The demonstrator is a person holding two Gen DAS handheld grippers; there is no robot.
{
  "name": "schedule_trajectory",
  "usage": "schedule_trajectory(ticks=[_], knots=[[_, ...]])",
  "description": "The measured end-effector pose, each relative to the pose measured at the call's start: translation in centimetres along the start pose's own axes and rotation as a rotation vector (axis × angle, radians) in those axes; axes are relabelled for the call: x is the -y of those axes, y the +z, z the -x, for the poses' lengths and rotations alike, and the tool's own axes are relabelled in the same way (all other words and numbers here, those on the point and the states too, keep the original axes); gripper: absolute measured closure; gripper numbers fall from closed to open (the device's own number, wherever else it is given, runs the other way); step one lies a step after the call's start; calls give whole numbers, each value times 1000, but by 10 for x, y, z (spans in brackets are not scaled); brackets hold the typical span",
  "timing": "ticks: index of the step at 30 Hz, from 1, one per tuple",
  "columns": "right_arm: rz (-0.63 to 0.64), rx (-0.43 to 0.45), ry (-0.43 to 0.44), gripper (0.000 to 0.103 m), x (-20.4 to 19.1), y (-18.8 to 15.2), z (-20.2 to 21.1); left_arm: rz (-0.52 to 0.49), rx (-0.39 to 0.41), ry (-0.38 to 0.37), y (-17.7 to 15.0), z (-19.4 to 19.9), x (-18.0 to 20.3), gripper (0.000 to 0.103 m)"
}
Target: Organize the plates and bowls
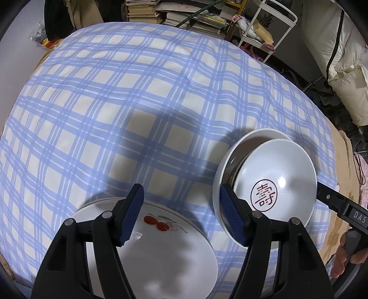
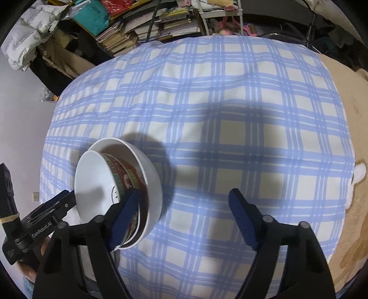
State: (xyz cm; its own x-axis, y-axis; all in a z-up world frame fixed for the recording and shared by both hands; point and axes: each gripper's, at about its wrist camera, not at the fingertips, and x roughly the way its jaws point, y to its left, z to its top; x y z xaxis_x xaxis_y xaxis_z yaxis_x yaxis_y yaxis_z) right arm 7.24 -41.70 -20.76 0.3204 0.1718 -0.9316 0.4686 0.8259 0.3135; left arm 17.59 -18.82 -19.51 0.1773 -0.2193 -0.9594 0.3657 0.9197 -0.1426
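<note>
A soft surface draped with a blue-and-cream checked cloth is seen filling both views, with dark shadows cast across its middle; behind it, untidy stacks of books and papers are piled at the far edge, a white wire trolley is stood to their right, and pale padded bedding is heaped further right. In the left wrist view, a round white ceramic plate painted with red cherries is laid flat on the cloth at the lower left, directly beneath the left gripper, whose blue-padded jaws are held spread above it with nothing seen pinched between them; its left pad is seen over the plate's far rim and its right pad in front of the near edge of the bowls. Just right of the plate, a larger plain white bowl is set on the cloth, and a white bowl marked with a red circled character is nested inside it, tilted toward the camera. In the right wrist view the nested bowl's red and green patterned outer wall is shown, and the right gripper is held with its jaws parted: the left pad is seen against the bowl rims, though contact cannot be told, while the right pad hangs over bare cloth well apart from them
</note>
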Motion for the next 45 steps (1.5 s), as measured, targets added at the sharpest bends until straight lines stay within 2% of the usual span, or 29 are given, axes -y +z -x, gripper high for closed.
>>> schedule_trajectory(ticks=[1, 3, 6, 13, 20, 25, 37, 43, 45], knots=[[3, 0, 11, 26, 0, 0, 1, 0, 0, 1, 0, 0, 0, 35], [6, -3, 14, 36, -1, 1, -1, -1, -1, 0, 0, 0, 0, 33], [36, -44, -3, 46, -6, 0, -11, -17, 1, 19, -1, -2, 2, 32], [43, -33, -7, 47, -11, 0, -10, -15, 2, 22, 0, -5, 2, 32], [35, -29, -11, 47, -12, 0, -12, -24, -4, 56, 1, -8, 5, 32], [61, -15, -62, 48, -18, -1, -14, -20, -1, 81, 1, -11, 8, 33], [-3, -28, -38, 48, -10, 0, -18, 2, -13, 90, 6, -15, 10, 33], [-24, -41, -36, 54, -13, 2, -18, 13, 1, 109, 3, -14, 10, 33], [-20, -41, -36, 61, -15, 2, -17, 15, 0, 119, 3, -13, 11, 33]])
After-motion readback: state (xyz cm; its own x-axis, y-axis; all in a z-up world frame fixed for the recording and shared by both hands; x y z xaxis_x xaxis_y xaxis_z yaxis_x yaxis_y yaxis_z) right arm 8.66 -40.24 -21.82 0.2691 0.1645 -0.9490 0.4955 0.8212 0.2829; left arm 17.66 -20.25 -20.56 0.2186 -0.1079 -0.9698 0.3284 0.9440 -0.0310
